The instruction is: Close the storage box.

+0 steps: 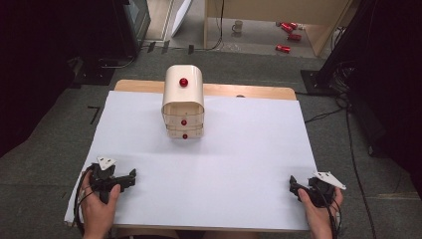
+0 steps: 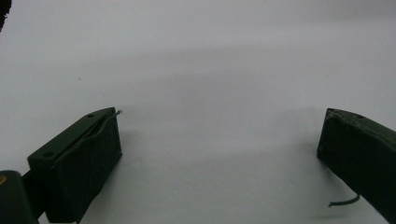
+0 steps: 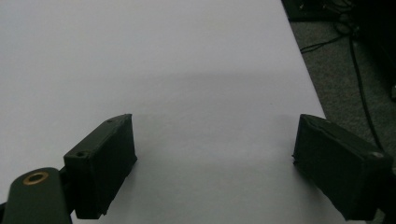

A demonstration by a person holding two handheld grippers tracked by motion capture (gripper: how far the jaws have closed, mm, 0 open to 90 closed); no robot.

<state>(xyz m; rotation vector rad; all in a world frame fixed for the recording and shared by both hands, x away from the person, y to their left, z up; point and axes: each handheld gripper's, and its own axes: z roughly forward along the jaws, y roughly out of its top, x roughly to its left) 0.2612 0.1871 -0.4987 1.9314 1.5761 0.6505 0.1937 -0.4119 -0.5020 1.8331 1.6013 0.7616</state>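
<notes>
A small cream drawer cabinet [image 1: 183, 102] with red knobs stands at the back middle of the white table sheet [image 1: 239, 164]; its drawers look shut. My left gripper [image 1: 132, 175] rests near the front left corner, held in a hand, its jaws wide apart with nothing between them [image 2: 219, 135]. My right gripper [image 1: 291, 182] rests near the front right corner in the other hand, also open and empty [image 3: 215, 140]. Both are far from the cabinet.
The wooden table edge [image 1: 249, 91] shows behind the sheet. Beyond it on the floor lie a mug [image 1: 238, 26] and red cans [image 1: 288, 29]. Cables [image 1: 348, 124] run along the floor at the right, past the sheet's edge [image 3: 303, 70].
</notes>
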